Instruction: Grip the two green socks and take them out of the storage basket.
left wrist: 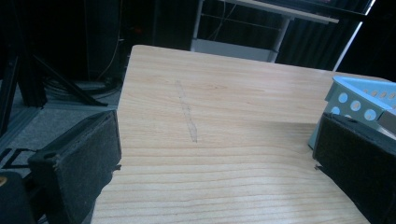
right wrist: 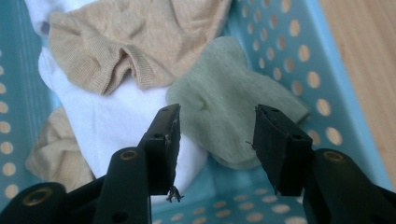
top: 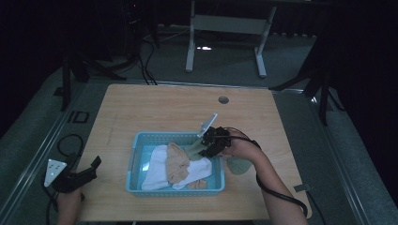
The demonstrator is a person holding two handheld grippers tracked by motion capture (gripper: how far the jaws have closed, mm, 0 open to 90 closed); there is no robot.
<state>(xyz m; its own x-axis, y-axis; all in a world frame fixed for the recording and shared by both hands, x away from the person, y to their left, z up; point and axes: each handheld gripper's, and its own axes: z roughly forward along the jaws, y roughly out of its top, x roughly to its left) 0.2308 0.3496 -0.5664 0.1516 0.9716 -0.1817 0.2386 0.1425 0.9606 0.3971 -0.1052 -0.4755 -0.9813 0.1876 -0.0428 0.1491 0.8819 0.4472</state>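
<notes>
Your right tool [right wrist: 215, 140] hangs with its jaws spread apart, straddling a soft, pale green knit sock [right wrist: 229, 114] without gripping it. That sock lies against the right inner wall of the blue perforated plastic basket [right wrist: 299, 60], partly over a white sock [right wrist: 126, 116]. A ribbed beige sock [right wrist: 121, 46] lies on top of the pile, and a second beige one [right wrist: 51, 149] peeks from below. Another green sock [top: 238, 165] rests on the wood-grain table [top: 159, 108], just right of the basket. Your left tool [top: 89, 171] rests released near the table's left front edge, holding nothing.
</notes>
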